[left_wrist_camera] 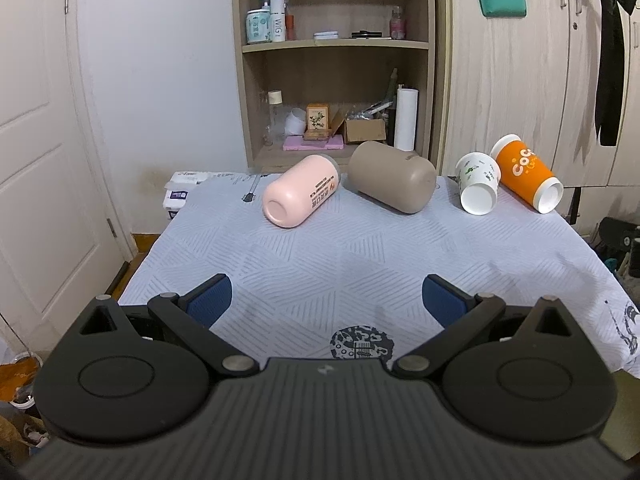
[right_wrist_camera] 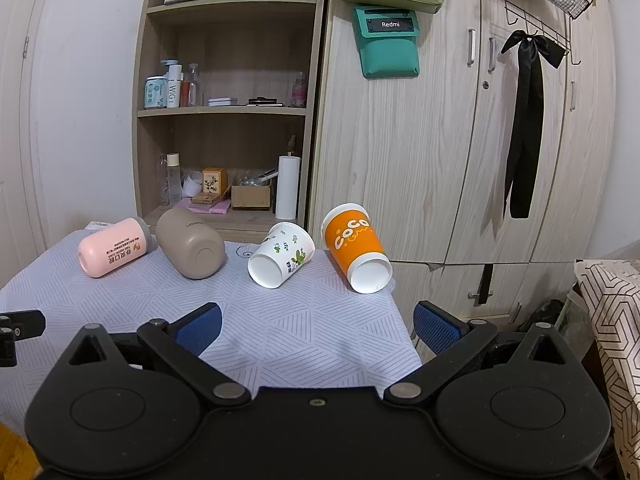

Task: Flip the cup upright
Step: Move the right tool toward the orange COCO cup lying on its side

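Several cups lie on their sides in a row at the far side of the table (left_wrist_camera: 360,264). From left: a pink cup (left_wrist_camera: 300,190) (right_wrist_camera: 114,252), a taupe cup (left_wrist_camera: 392,182) (right_wrist_camera: 190,244), a white paper cup with green leaf print (left_wrist_camera: 478,184) (right_wrist_camera: 280,256), and an orange paper cup (left_wrist_camera: 526,178) (right_wrist_camera: 356,248) at the table's right edge. My left gripper (left_wrist_camera: 327,300) is open and empty, over the near part of the table. My right gripper (right_wrist_camera: 318,326) is open and empty, near the table's (right_wrist_camera: 280,340) front right corner, well short of the cups.
An open wooden shelf unit (left_wrist_camera: 336,60) with bottles and boxes stands behind the table. Wardrobe doors (right_wrist_camera: 460,140) are at the back right. A white door (left_wrist_camera: 40,140) is on the left. A patterned cloth (right_wrist_camera: 612,320) lies at the far right.
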`<action>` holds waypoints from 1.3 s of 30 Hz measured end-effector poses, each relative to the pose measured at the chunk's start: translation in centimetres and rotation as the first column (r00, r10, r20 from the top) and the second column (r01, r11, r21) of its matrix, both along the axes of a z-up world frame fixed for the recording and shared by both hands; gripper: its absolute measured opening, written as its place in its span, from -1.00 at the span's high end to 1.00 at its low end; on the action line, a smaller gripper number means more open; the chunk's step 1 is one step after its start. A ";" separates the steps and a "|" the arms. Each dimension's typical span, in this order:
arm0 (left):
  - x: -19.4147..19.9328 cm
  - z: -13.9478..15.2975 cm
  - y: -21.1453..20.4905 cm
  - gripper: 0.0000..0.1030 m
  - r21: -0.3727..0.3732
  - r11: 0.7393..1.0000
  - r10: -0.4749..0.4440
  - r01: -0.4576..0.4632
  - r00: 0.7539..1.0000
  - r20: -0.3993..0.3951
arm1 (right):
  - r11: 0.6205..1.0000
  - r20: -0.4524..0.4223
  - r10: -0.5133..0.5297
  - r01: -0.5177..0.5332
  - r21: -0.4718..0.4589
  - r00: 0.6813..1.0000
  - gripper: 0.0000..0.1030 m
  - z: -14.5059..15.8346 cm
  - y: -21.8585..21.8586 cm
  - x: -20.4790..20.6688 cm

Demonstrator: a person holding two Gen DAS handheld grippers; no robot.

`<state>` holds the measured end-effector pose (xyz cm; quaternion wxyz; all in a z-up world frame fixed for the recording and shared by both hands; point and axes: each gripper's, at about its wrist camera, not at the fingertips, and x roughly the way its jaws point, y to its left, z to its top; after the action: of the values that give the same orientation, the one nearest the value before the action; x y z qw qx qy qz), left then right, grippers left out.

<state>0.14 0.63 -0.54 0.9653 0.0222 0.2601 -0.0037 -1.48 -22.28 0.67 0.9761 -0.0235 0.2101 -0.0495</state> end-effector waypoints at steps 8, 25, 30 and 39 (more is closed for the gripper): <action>-0.3 -0.1 0.3 -1.00 -0.021 1.000 -0.008 0.009 0.999 0.032 | 1.000 0.003 -0.002 0.002 -0.007 1.000 -1.00 -0.1 0.1 0.0; -0.5 -0.2 0.2 -1.00 -0.028 0.999 -0.018 0.020 0.996 0.082 | 1.000 0.098 -0.009 0.011 -0.022 0.995 -1.00 0.4 0.0 -0.6; -0.4 -0.3 0.3 -1.00 -0.026 1.000 -0.014 0.016 0.997 0.072 | 0.999 0.093 -0.008 0.011 -0.031 0.996 -1.00 0.2 0.2 -0.4; -0.3 -0.4 0.4 -1.00 -0.028 1.000 -0.006 0.008 0.998 0.063 | 0.999 0.088 -0.012 0.015 -0.035 0.996 -1.00 0.0 0.2 -0.4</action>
<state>-0.12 0.98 -0.98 0.9732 0.0098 0.2294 -0.0101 -1.84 -22.08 0.63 0.9835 -0.0374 0.1664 -0.0607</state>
